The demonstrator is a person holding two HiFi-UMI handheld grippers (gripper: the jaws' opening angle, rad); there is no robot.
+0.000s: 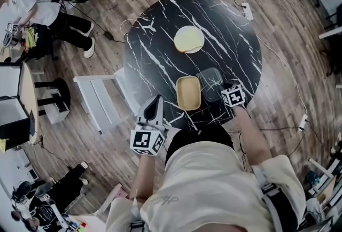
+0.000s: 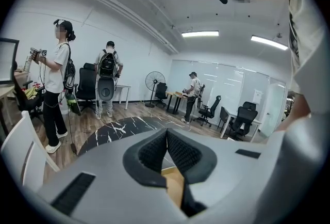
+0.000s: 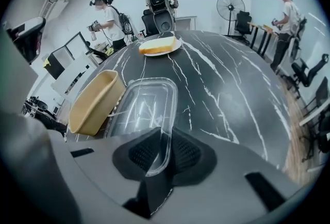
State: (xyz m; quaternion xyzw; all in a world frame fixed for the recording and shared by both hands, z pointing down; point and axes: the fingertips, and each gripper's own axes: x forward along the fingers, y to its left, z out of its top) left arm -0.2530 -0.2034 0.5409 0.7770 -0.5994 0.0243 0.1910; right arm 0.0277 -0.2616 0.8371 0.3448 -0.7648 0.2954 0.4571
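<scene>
So the right hand-held gripper [image 3: 165, 139] is pinching the near rim of the lid [image 3: 144, 107] lying on the table [image 3: 232, 89] just beside the tan box [image 3: 95, 101], while the left hand-held gripper [image 2: 166, 138] is hanging pressed together.

A: Any words or numbers to read here?

B: None. The cube [image 1: 145, 141] on the left gripper [image 1: 155, 101] and the one [image 1: 233, 95] on the right gripper [image 1: 220, 90] bear black-and-white square markers: patterns, no letters.

A: The shirt [image 1: 214, 183]?

B: Its faint print [image 1: 160, 200] is too blurred to read. So is the white sheet [image 2: 257, 95] on the glass wall [image 2: 227, 81].
</scene>
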